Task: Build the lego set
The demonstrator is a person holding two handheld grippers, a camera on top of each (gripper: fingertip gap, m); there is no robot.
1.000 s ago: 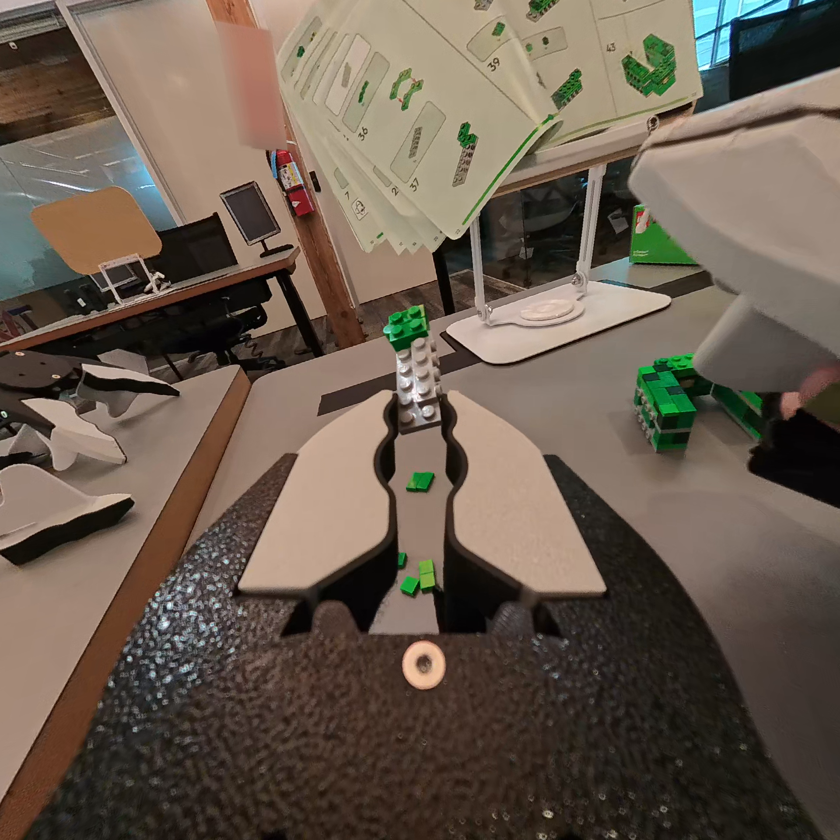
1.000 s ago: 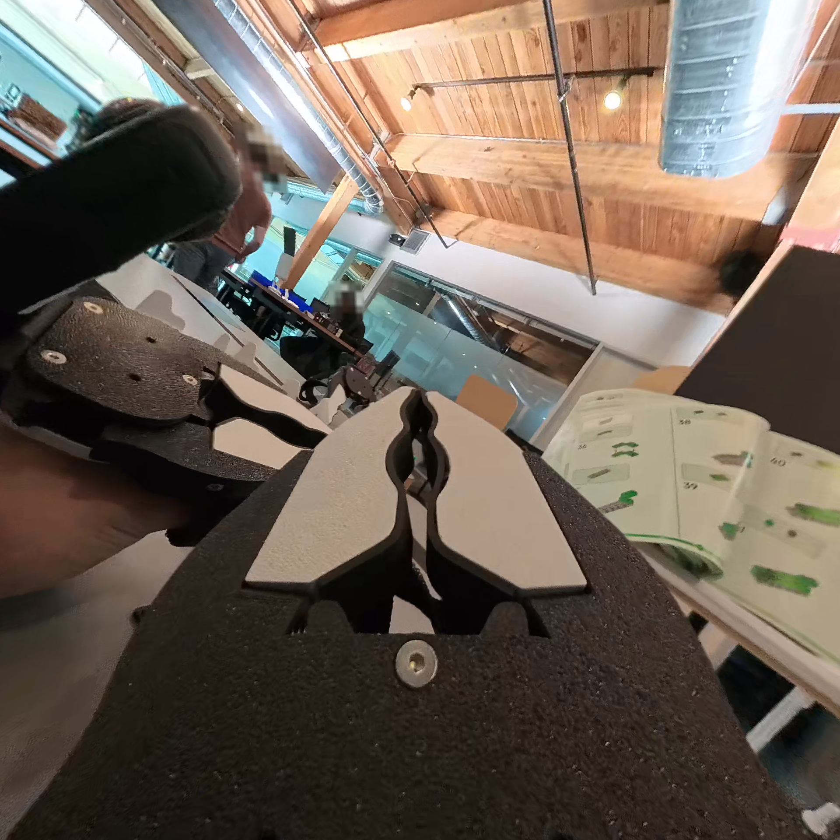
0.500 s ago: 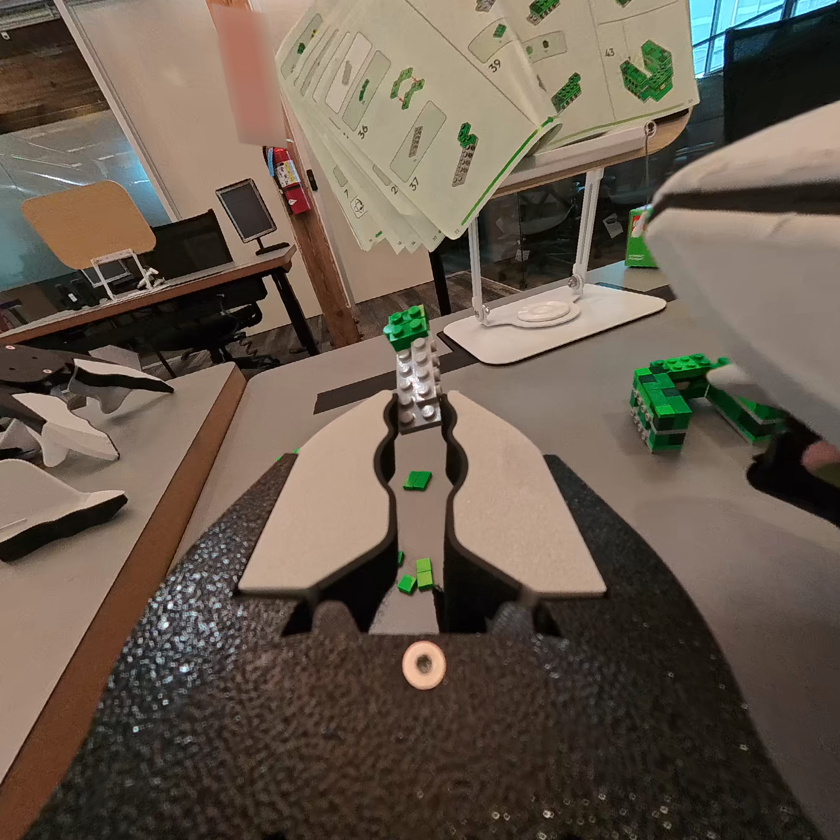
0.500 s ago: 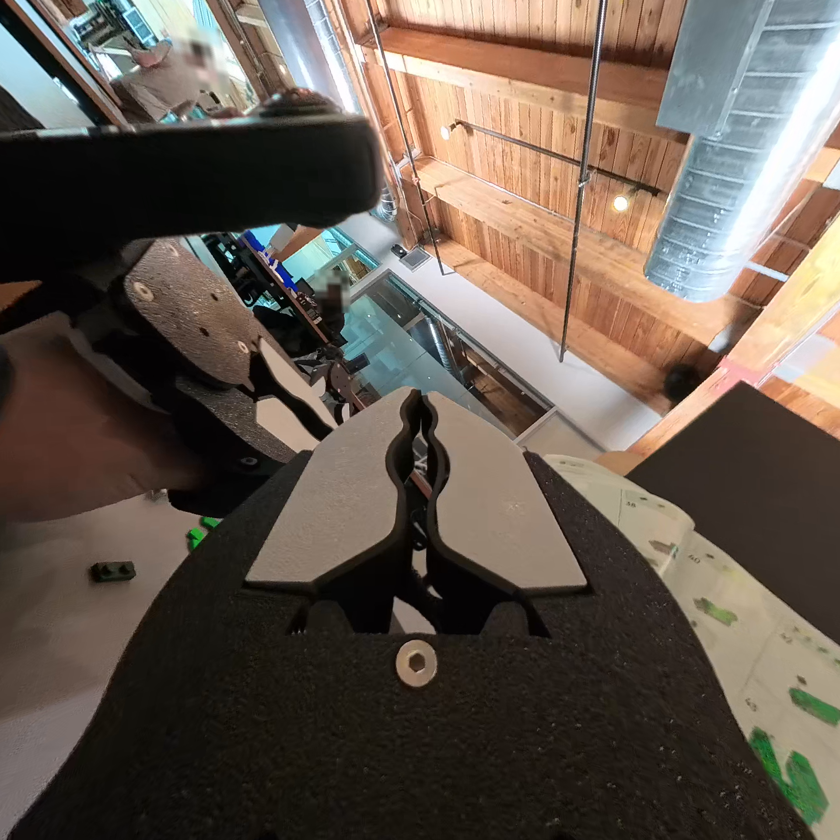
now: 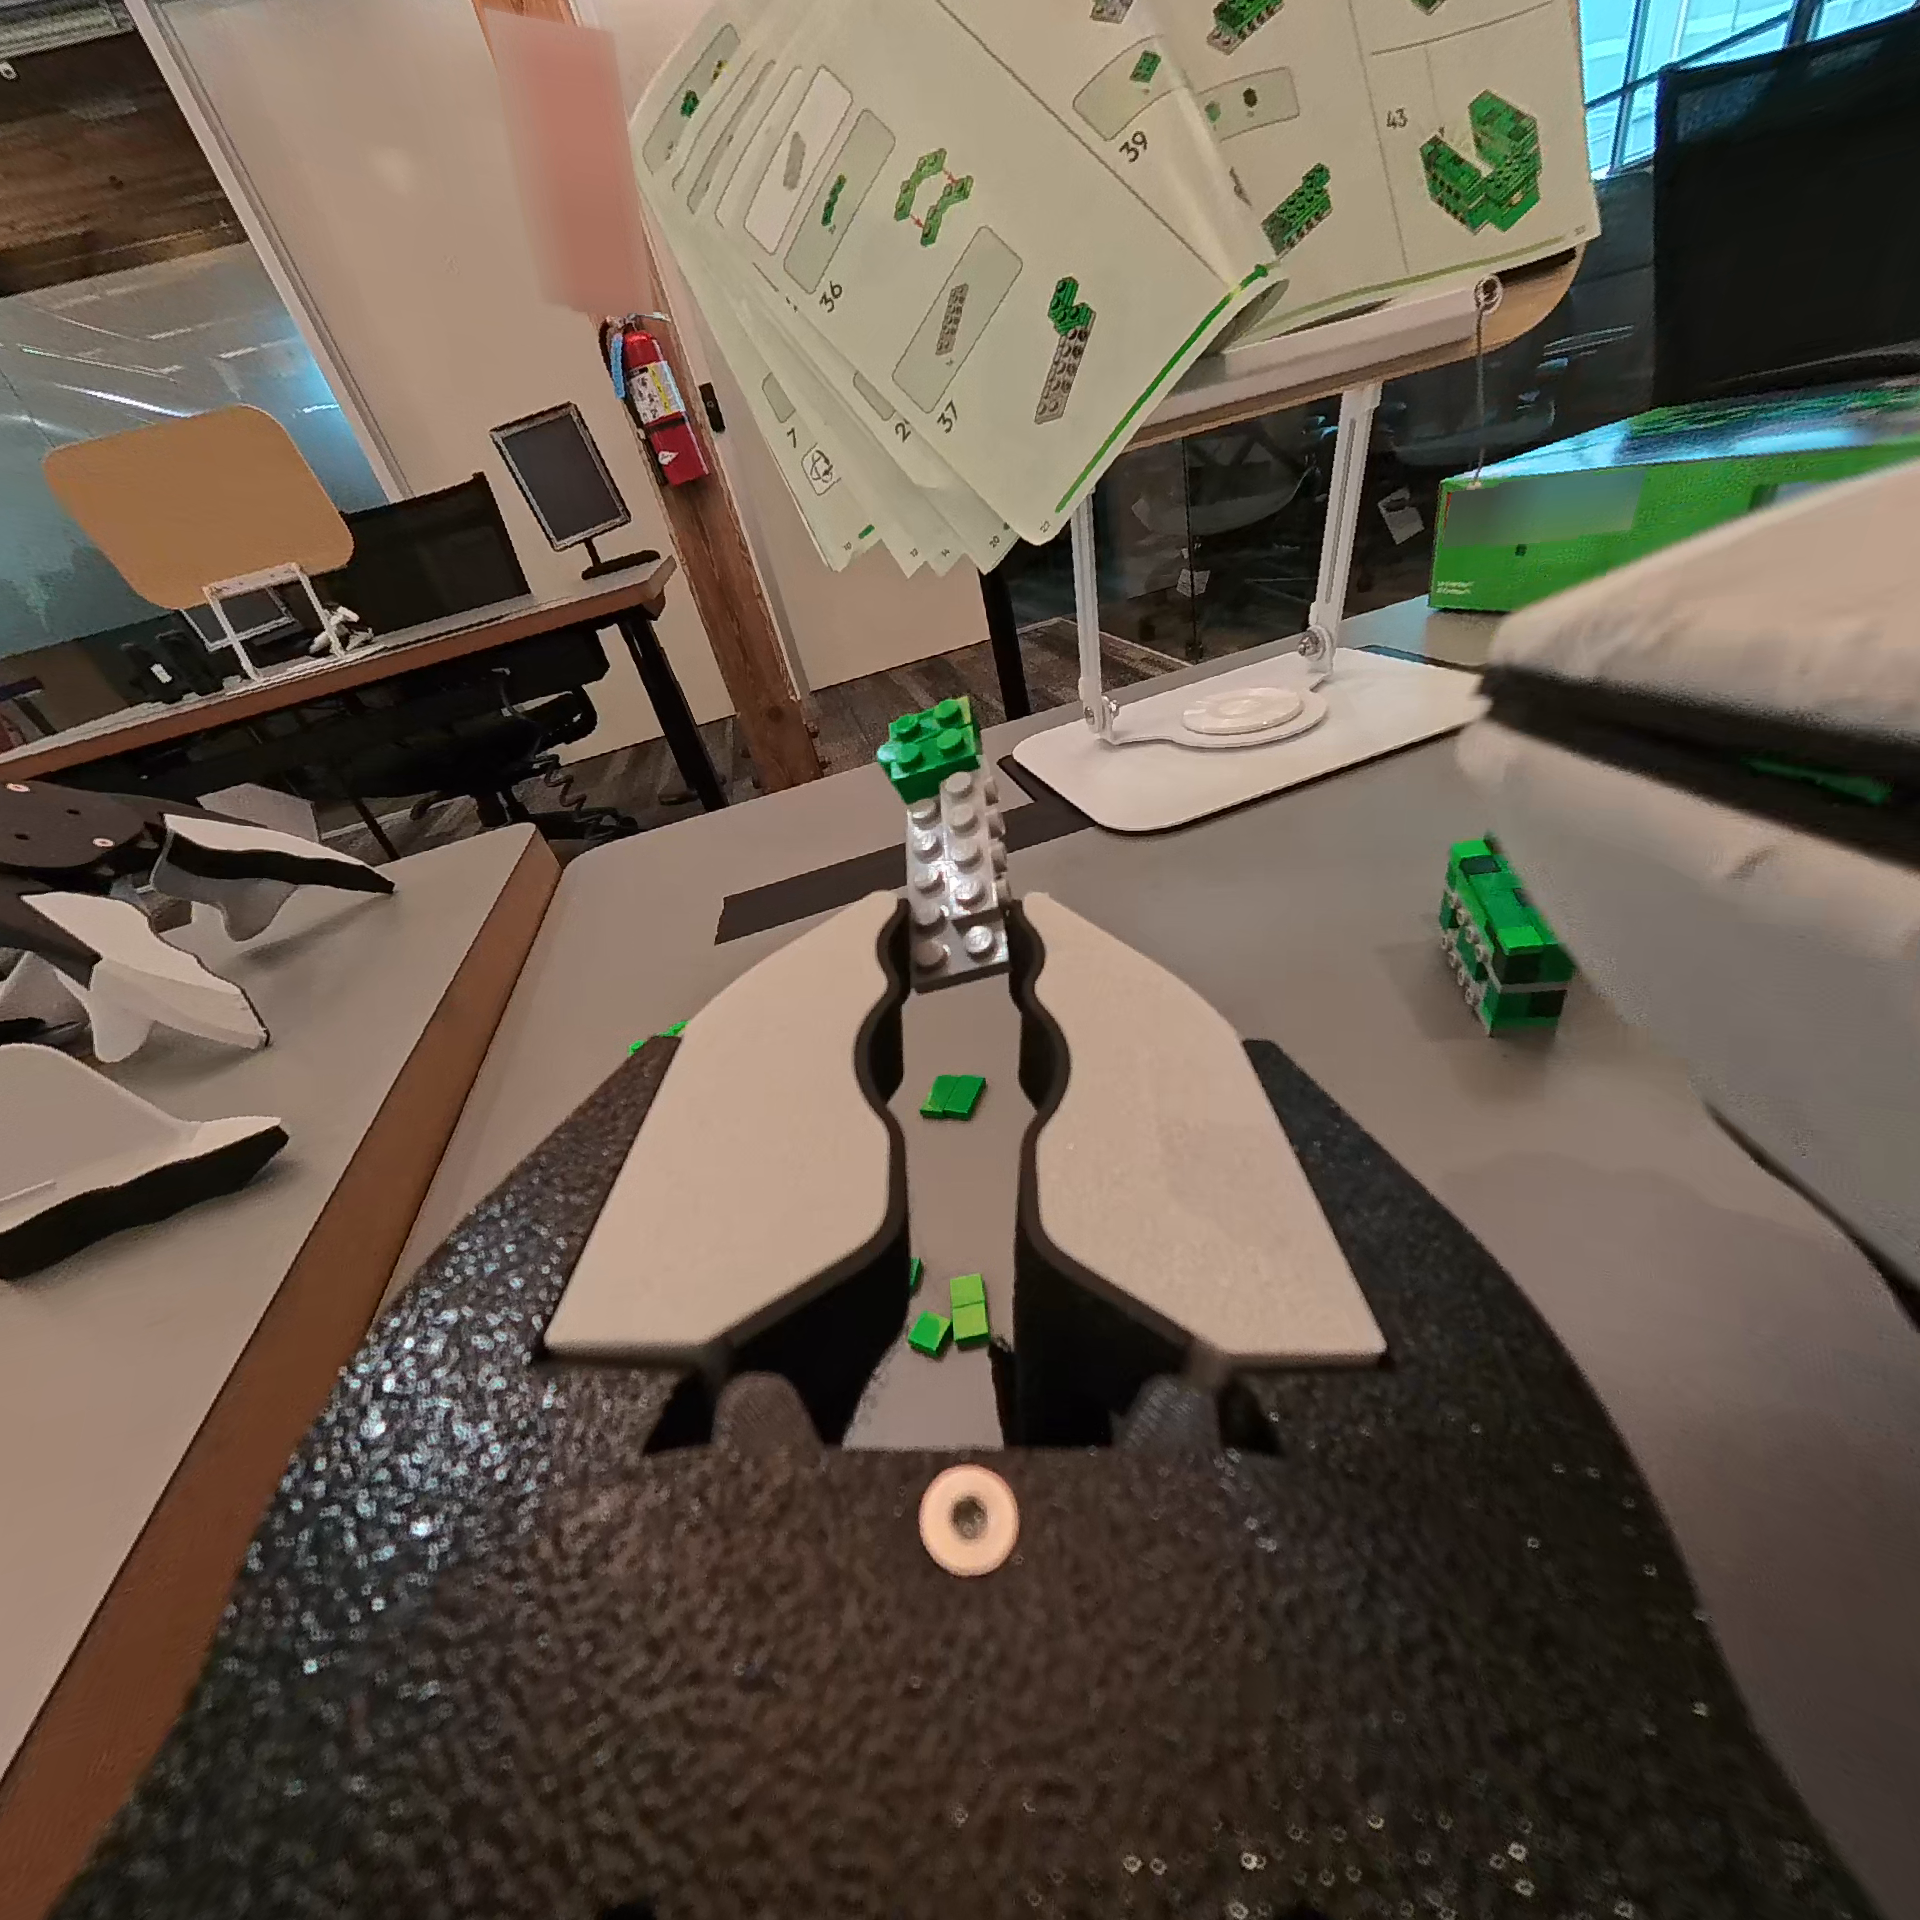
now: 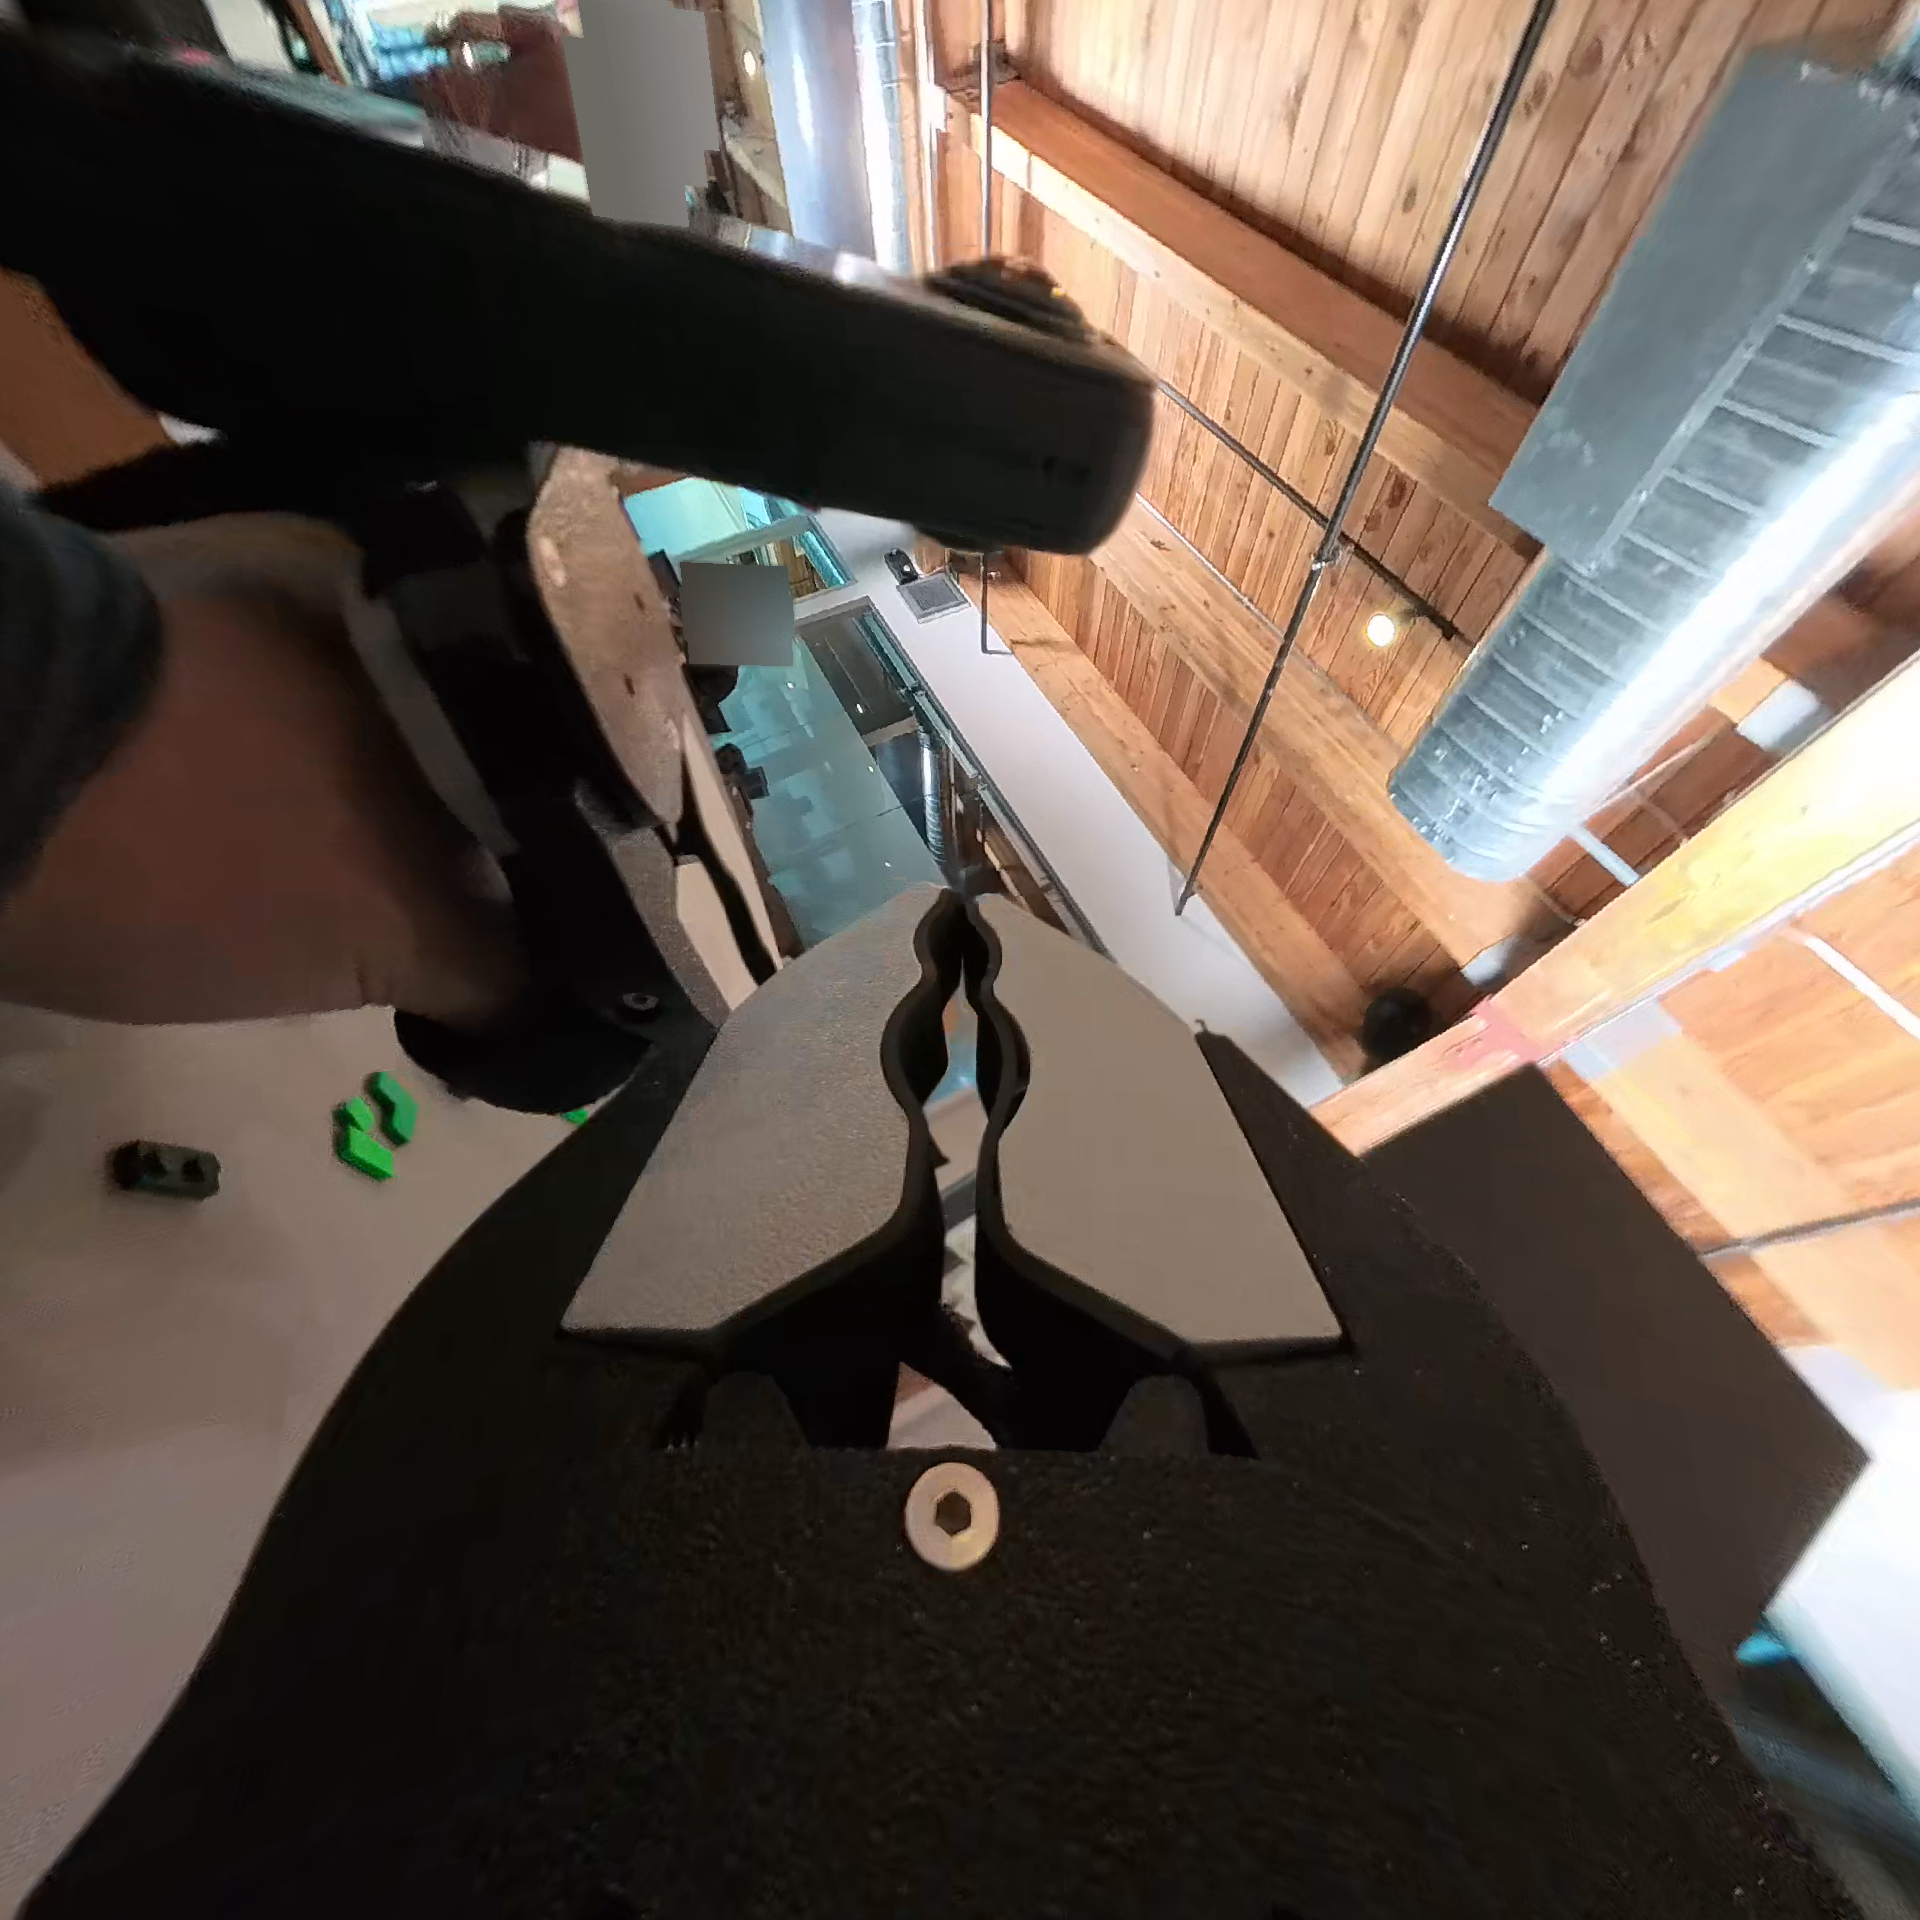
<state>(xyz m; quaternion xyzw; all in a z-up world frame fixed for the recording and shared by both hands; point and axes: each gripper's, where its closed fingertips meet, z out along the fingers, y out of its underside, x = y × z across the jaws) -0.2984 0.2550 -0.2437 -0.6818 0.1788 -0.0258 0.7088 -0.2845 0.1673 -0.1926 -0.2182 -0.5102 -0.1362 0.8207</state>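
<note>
Item 1. Your left gripper (image 5: 961,914): clenched on the near end of a long light-grey studded Lego plate (image 5: 956,873), which juts out toward 12 o'clock and carries a small green two-by-two brick (image 5: 928,746) on its far tip. The hold looks the same as a second ago; the piece has not slipped.

Item 2. Loose small green flat tiles (image 5: 953,1097), lying on the grey tabletop (image 5: 1299,1039) below the fingers, with more at 6 o'clock (image 5: 961,1325). Untouched.

Item 3. Green-and-black brick sub-assembly (image 5: 1496,940), at 3 o'clock on the table, well apart from the held plate. A second ago your right tool partly covered it; now it stands clear.

Item 4. White-stand instruction booklet (image 5: 1039,239), open at 1 o'clock, pages hanging over the stand's edge.

Item 5. Your right gripper (image 6: 966,930): fingers pressed together, nothing visible between them. Over the last second it has rolled and swung up, so its camera looks mostly at the wooden ceiling, with your left tool at 10 o'clock.

Judgement: the right tool is empty and has left the assembly, so no join is under way; likely you fetch another part next, or carry the plate over.
</note>
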